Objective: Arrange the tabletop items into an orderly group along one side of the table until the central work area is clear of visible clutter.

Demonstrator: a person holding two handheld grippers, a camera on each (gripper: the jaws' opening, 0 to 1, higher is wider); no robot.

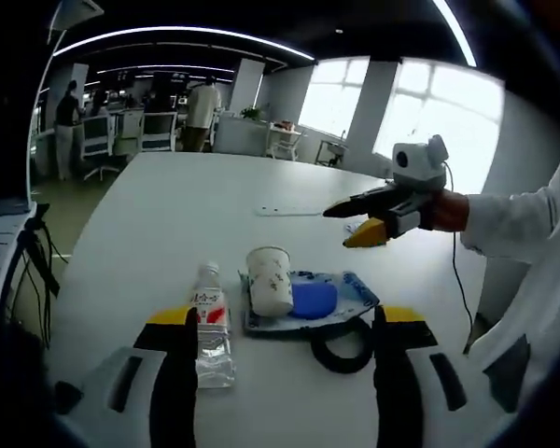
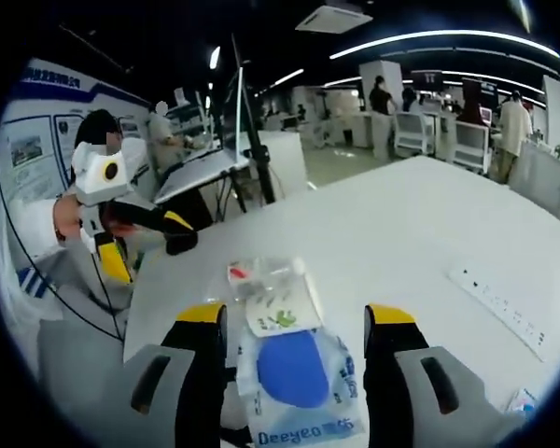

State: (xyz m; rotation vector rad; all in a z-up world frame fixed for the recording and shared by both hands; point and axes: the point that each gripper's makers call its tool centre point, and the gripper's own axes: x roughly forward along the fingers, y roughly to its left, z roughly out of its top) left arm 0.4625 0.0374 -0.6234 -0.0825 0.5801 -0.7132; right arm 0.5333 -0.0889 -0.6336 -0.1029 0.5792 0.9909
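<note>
Left gripper (image 1: pixel 285 359): jaws spread wide, nothing held, poised low over the white table (image 1: pixel 168 215). Between and just ahead of its jaws lie a clear water bottle (image 1: pixel 211 327) on its side, a paper cup (image 1: pixel 269 279) tipped over, a blue-printed packet (image 1: pixel 322 301) beneath the cup, and a black ring (image 1: pixel 343 347) touching the packet's near edge.

Right gripper (image 2: pixel 294 364): jaws likewise apart and empty, straddling the same packet and cup. A white power strip (image 2: pixel 499 301) lies well apart to one side.
</note>
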